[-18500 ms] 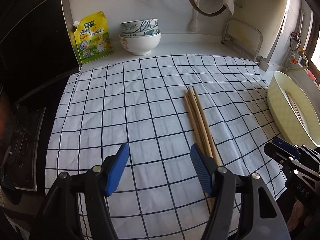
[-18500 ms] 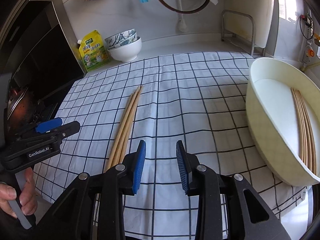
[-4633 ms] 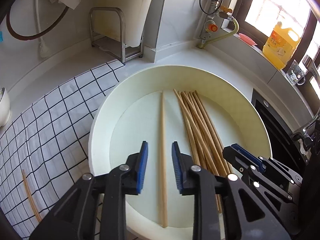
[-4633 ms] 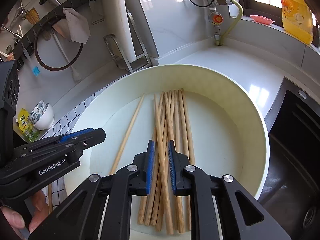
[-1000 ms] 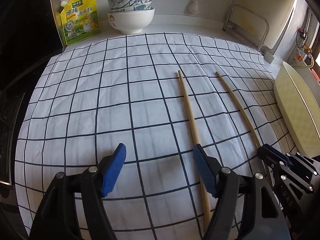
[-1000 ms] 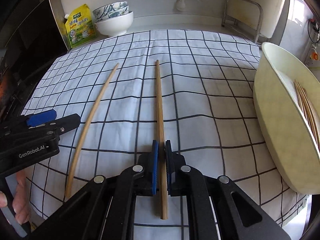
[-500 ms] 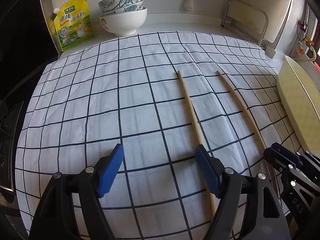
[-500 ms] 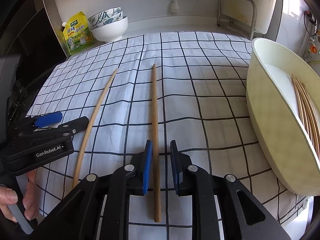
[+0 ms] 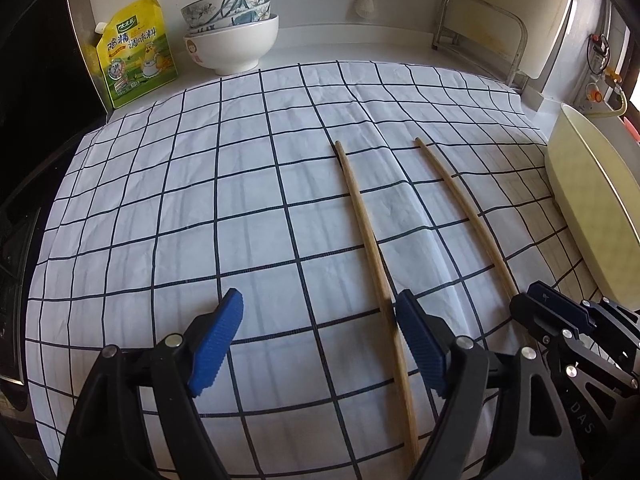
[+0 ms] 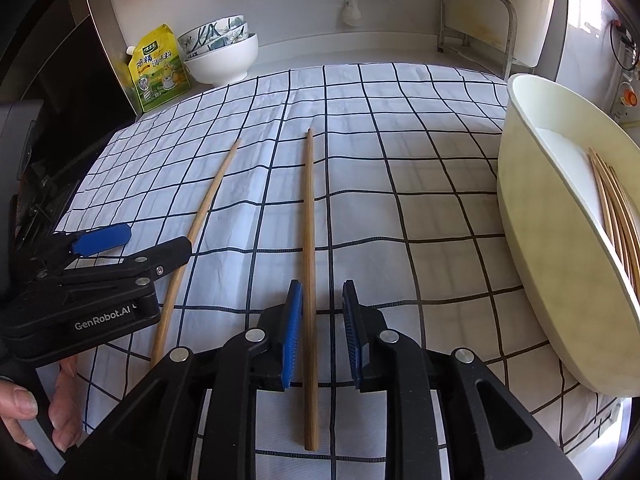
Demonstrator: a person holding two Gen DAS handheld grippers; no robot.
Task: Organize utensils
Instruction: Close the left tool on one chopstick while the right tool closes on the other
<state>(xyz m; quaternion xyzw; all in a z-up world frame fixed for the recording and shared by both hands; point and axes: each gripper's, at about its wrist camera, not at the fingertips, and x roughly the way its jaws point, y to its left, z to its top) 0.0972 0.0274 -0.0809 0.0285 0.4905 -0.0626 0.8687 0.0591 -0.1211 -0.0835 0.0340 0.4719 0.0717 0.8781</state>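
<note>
At the worktop's far left corner stand a yellow seasoning pouch [image 9: 136, 50] and stacked bowls [image 9: 232, 36]. The left hand-held gripper [image 9: 320, 336] hangs spread wide over the checked cloth [image 9: 180, 200], one chopstick [image 9: 372, 248] just inside its right finger. A second chopstick [image 10: 309, 240] runs between the parted fingers of the right hand-held gripper [image 10: 322, 332], untouched. By the right edge, a cream basin [image 10: 560, 280] holds more chopsticks [image 10: 616, 216].
</note>
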